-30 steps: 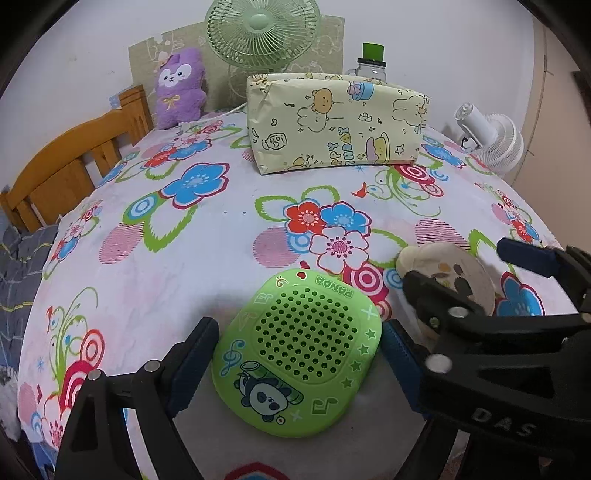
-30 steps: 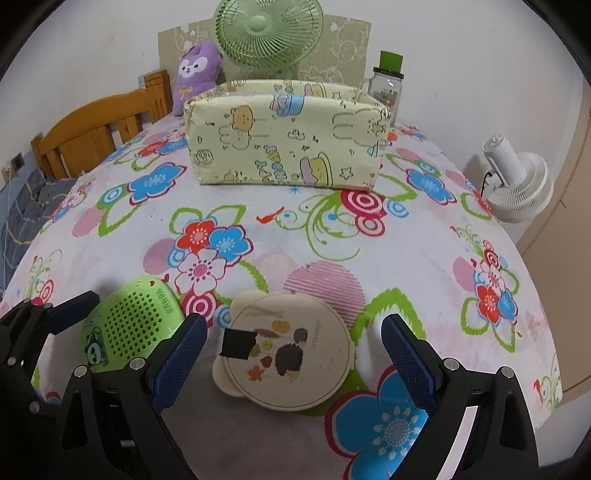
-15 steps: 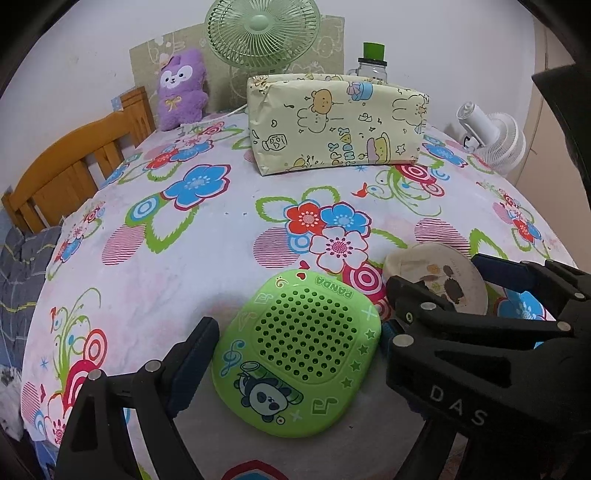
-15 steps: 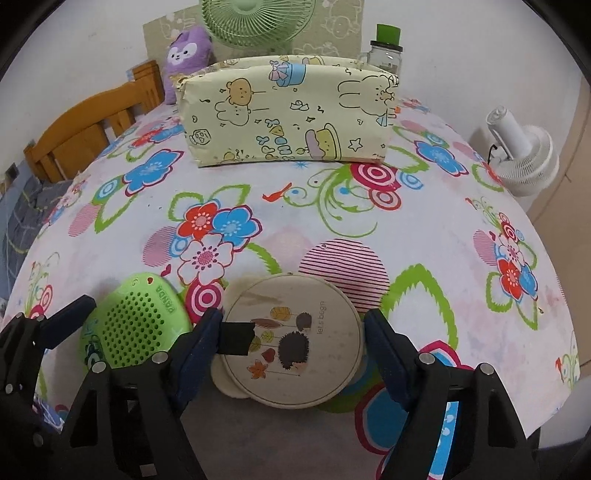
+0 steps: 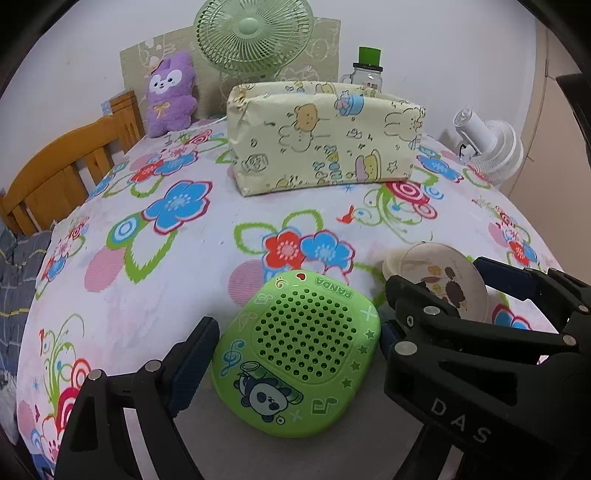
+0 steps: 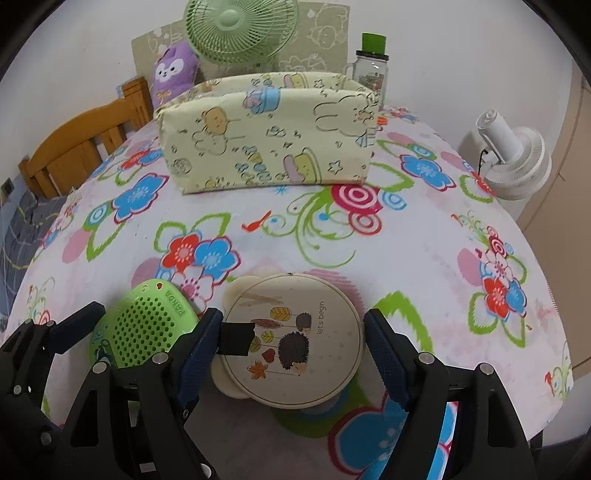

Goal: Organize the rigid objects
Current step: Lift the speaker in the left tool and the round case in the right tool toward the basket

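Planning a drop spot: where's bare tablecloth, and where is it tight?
Free: the wide stretch of tablecloth between the fabric bin and the two near items, plus the right side towards the white fan. Crowded: the near edge, where the green speaker and round tin lie almost touching, each bracketed by the left gripper and right gripper.

The cloth (image 5: 155, 280) is white with blue, red and pink flowers, green outlines and red-and-white rings. The speaker (image 5: 295, 354) is bright green with a black-and-white panda, darker green notes and stars — one small red heart at its top. The round box (image 6: 291, 339) is cream, printed with a brown hedgehog and orange, yellow and red leaves. The pouch (image 6: 269, 136) is pale yellow with cartoon animals. The fan (image 6: 240, 26) is mint green; the plush (image 5: 170, 92) purple.
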